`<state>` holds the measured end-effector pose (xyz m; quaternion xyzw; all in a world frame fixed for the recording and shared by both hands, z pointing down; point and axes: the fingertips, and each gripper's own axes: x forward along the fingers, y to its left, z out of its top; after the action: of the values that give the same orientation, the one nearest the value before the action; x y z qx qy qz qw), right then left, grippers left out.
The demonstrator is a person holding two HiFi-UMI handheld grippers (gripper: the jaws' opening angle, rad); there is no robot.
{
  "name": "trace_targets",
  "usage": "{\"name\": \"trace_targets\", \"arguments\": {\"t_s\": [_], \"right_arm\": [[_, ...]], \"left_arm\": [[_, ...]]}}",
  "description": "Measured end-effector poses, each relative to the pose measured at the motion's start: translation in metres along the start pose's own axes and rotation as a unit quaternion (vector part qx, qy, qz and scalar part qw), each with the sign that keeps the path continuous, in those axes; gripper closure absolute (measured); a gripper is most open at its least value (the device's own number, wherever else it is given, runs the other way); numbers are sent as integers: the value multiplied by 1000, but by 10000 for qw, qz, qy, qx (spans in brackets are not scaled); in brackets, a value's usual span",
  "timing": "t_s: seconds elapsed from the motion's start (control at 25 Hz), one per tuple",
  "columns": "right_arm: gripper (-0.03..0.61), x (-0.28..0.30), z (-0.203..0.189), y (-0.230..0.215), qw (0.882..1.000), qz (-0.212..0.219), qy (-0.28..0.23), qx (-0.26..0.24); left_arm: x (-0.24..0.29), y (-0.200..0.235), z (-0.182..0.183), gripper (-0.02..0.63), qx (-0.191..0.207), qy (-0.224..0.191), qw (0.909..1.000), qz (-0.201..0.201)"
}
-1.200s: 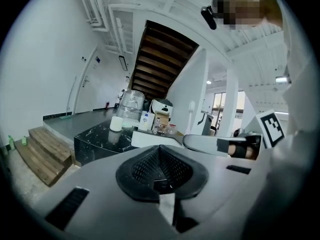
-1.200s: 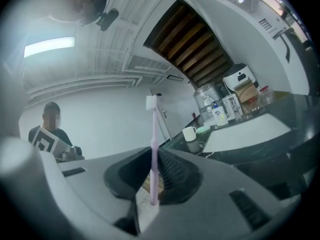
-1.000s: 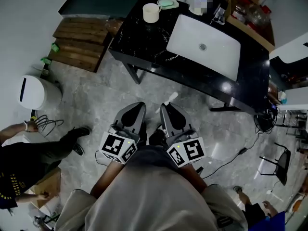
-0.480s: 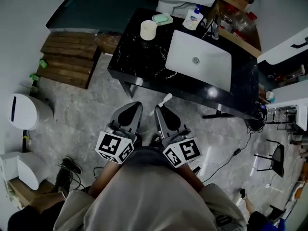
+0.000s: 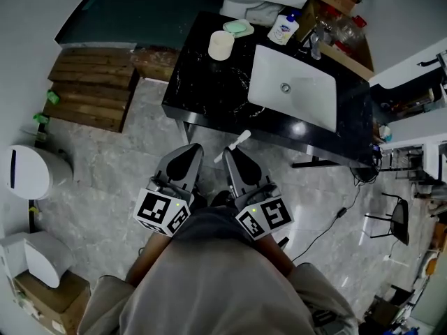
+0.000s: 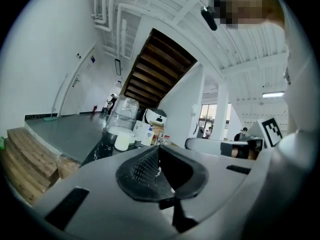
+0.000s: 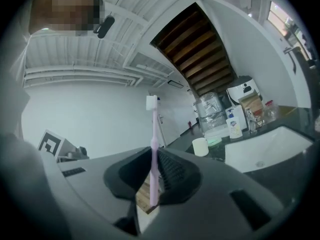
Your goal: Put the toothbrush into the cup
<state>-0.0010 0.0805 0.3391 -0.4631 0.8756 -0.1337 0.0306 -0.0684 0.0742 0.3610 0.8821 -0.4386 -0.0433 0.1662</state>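
Both grippers have edged nearer the black counter [image 5: 202,89] vs 0.5 s ago.

Head view: left gripper [image 5: 187,152] and right gripper [image 5: 230,155] are side by side over the floor. The toothbrush [image 5: 236,144] sticks out of the right one, head by the counter's front edge. The cup [image 5: 221,45] is at the far side, well apart, left of the sink [image 5: 293,96].

Left gripper view: jaws pressed together w/ nothing between.

Right gripper view: jaws clamped on the pink toothbrush handle, bristles up; cup [image 7: 200,146] ahead on the counter.
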Motion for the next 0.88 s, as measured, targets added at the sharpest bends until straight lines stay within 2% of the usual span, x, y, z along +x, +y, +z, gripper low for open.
{"name": "trace_targets", "arguments": {"t_s": [0.2, 0.44, 0.88], "right_arm": [[529, 11, -7, 10, 10000, -64, 53, -11], [529, 27, -5, 18, 10000, 57, -18, -24], [529, 86, 1, -10, 9999, 25, -55, 114]], "left_arm": [[-8, 15, 0, 604, -58, 49, 10000, -48], [-7, 30, 0, 604, -117, 56, 9999, -112], [39, 71, 16, 603, -62, 148, 9996, -220]]}}
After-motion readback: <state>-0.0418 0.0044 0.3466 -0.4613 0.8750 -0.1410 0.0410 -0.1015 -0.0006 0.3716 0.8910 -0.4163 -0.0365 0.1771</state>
